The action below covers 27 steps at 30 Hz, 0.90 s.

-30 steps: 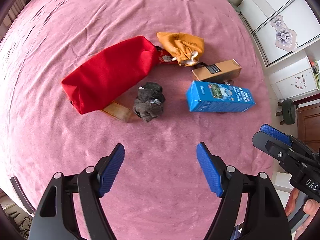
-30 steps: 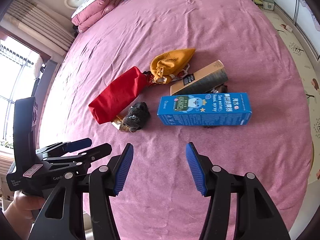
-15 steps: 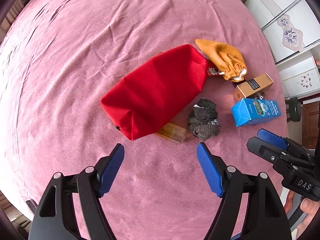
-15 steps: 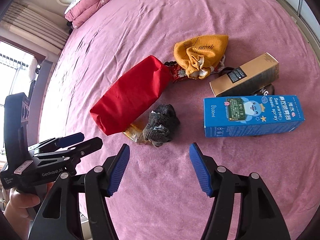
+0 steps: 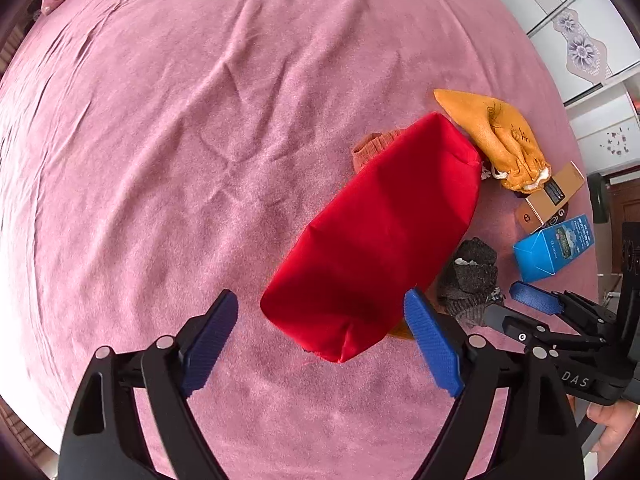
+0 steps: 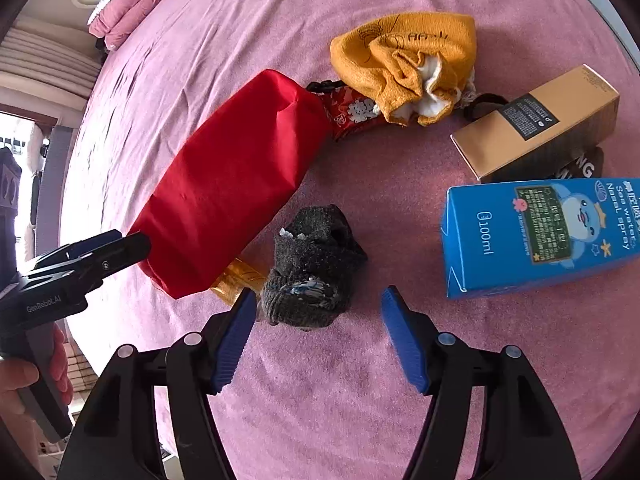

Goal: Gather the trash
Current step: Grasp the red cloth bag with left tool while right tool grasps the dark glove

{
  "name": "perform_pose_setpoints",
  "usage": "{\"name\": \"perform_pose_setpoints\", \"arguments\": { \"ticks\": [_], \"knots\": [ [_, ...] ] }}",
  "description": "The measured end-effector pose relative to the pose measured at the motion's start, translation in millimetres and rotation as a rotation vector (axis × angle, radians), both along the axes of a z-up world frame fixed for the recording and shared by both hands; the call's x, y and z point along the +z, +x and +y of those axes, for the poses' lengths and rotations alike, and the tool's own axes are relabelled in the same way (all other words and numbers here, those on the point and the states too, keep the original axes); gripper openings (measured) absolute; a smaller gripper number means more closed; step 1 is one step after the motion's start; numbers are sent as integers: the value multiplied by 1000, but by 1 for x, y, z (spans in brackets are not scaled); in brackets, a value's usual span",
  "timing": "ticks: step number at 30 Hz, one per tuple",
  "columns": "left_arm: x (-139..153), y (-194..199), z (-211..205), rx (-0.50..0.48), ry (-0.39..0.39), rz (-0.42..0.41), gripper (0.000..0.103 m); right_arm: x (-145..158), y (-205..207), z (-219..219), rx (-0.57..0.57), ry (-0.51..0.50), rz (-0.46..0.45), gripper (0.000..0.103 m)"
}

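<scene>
Closed red bag (image 5: pixel 380 236), contents hidden

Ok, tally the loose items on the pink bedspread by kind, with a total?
Cardboard boxes: 2, the blue box and the tan box.
Fabric bags: 2, the red bag and the yellow pouch.
Balled dark socks: 1.
Wrappers: 2, gold wrapper, red wrapper.
Total: 7.

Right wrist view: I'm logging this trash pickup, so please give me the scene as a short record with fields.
surface: pink bedspread
under right gripper: dark balled sock, jaws opening, not touching
left gripper: jaws opening over red bag end
other items: blue box, tan box, orange pouch
</scene>
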<state>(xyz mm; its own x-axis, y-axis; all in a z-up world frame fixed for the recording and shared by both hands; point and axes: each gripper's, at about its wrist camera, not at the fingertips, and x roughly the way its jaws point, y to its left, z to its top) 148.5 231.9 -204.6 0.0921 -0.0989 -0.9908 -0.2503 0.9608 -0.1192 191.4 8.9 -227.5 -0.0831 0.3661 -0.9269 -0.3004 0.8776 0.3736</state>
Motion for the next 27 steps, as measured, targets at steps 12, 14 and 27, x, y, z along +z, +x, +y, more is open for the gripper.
{"name": "perform_pose_setpoints", "arguments": {
  "ticks": [12, 14, 27],
  "knots": [
    [-41, 37, 6, -29, -135, 114, 88, -19, 11, 18, 30, 10, 50, 53],
    [-40, 38, 3, -32, -139, 101, 77, -17, 12, 18, 34, 18, 45, 50],
    [-17, 18, -24, 28, -162, 36, 3, 2, 9, -1, 27, 60, 9, 40]
  ]
}}
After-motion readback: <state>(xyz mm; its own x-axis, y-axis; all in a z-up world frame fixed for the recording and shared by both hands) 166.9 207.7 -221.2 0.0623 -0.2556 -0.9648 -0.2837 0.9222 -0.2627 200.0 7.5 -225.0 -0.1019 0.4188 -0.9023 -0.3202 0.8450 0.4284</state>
